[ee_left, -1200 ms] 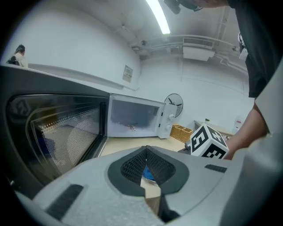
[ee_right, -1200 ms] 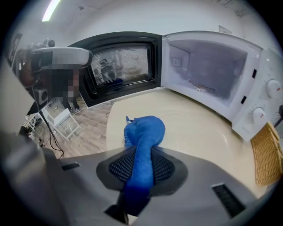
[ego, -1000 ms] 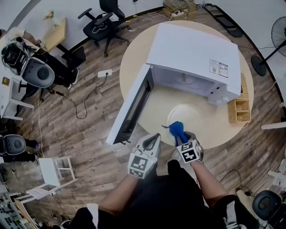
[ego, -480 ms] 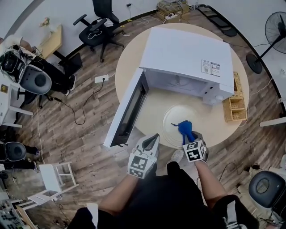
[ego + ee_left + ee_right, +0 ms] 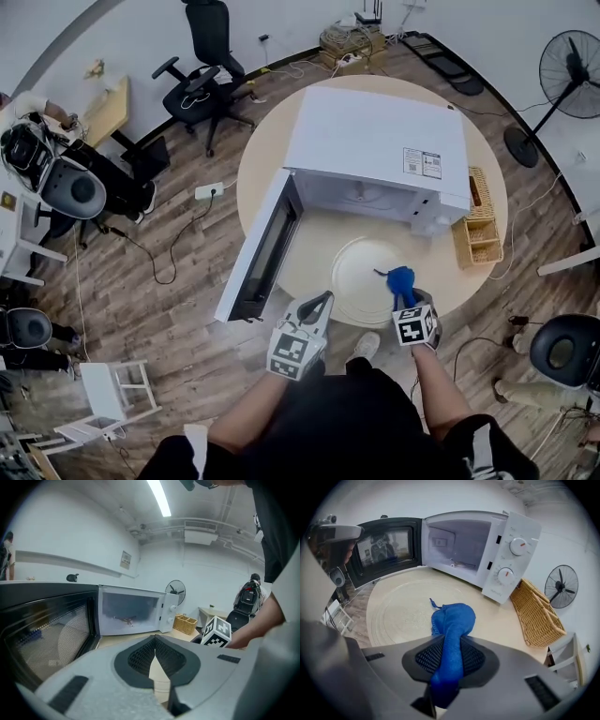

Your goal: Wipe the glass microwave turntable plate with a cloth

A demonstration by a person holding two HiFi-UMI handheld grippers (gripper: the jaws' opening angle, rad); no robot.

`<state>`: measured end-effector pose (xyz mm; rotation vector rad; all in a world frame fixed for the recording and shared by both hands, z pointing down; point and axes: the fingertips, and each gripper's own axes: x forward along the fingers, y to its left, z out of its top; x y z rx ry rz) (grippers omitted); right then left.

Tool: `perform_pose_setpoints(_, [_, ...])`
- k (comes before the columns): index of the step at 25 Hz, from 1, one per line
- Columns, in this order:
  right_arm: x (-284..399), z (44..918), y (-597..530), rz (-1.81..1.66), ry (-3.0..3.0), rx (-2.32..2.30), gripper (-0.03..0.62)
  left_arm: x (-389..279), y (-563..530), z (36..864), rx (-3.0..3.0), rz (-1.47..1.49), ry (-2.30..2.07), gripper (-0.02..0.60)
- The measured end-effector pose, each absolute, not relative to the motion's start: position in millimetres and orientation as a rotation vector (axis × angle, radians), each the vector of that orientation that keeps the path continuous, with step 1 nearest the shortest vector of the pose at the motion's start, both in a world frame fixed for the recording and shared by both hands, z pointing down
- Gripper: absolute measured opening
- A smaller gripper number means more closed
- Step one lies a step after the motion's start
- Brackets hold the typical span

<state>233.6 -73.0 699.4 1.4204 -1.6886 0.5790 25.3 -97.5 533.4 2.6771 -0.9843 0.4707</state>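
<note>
No legible print on the microwave labels [image 5: 424, 161]

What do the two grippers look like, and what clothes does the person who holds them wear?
The left gripper and the right gripper are alike: a pale grey shell tapering to a point, with dark ribbed pads inside. Each carries a white cube with black square markers. No cables show. The person wears black clothing; no sleeves cover the forearms.
</note>
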Motion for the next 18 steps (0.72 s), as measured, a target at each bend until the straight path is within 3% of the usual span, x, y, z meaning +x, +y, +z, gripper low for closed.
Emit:
perform_pose_setpoints(9, [233.0,688.9,-77.5,0.572,-1.733,1.427,0.075,30.1,-102.8,519.4,2.701,0.44,-0.957,0.006])
perform_pose_setpoints(18, [200.7,545.9,-115.4,0.338,-2.063,1.628,0.075,35.0,-124.1,493.0,2.739,0.349,-0.983,0.006])
